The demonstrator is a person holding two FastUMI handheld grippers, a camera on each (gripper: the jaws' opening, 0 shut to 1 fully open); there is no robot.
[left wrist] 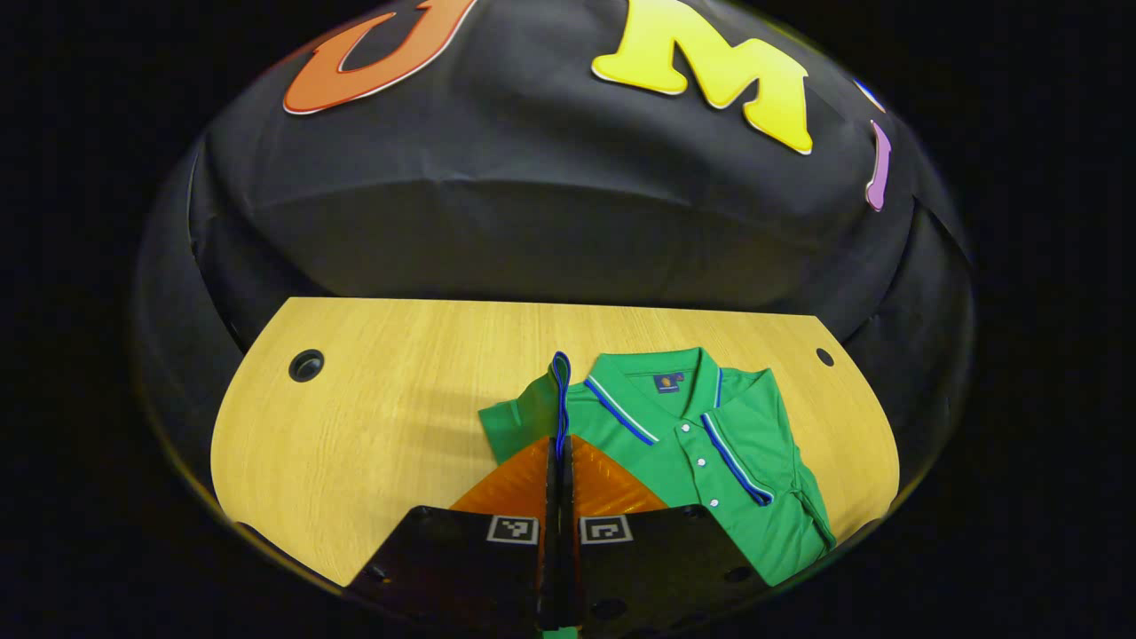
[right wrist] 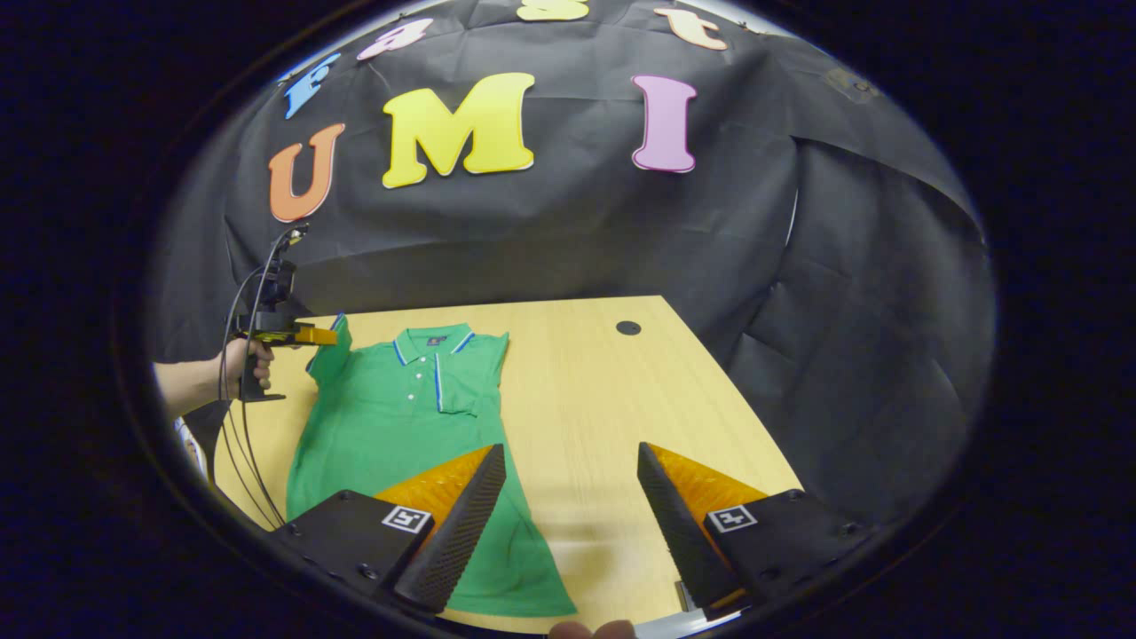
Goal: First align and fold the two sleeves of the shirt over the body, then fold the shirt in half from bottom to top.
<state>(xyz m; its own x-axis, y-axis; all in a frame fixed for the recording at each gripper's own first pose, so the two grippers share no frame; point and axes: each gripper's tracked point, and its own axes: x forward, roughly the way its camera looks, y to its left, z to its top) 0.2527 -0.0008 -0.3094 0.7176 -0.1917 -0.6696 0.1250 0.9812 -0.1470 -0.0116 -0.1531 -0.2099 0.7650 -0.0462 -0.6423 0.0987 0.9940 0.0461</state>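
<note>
Shirt (right wrist: 404, 417): green polo, laid flat on wooden table (right wrist: 586, 399), collar (right wrist: 433, 342) toward booth wall, hem toward near table edge. Blue and white striping along collar and placket.

Left gripper (left wrist: 561, 444): jaws closed together, pinching cuff (left wrist: 561, 390) of one sleeve; blue-trimmed cuff edge stands upright out of closed fingertips in left gripper view. Seen from right gripper view as left gripper (right wrist: 324, 337), held by hand (right wrist: 241, 359) at far left edge of table, fingertips at raised sleeve (right wrist: 330, 355) just beside collar. Sleeve lifted off table, not yet laid over body. Cables (right wrist: 235, 417) hanging down from gripper handle past table edge.

Other sleeve (right wrist: 479, 377): folded inward, lying flat over shirt body beside placket, cuff pointing toward hem.

Right gripper (right wrist: 568, 497): jaws spread wide, holding nothing. Positioned above near part of table, one finger (right wrist: 461, 524) over lower part of shirt, other finger over bare wood beside shirt. Contact with fabric or table: cannot tell.

Table holes: round grommet hole (right wrist: 628, 327) in far corner beyond shirt; in left gripper view, larger hole (left wrist: 306, 365) well left of shirt.

Lower half of shirt spread full length, unfolded.
</note>
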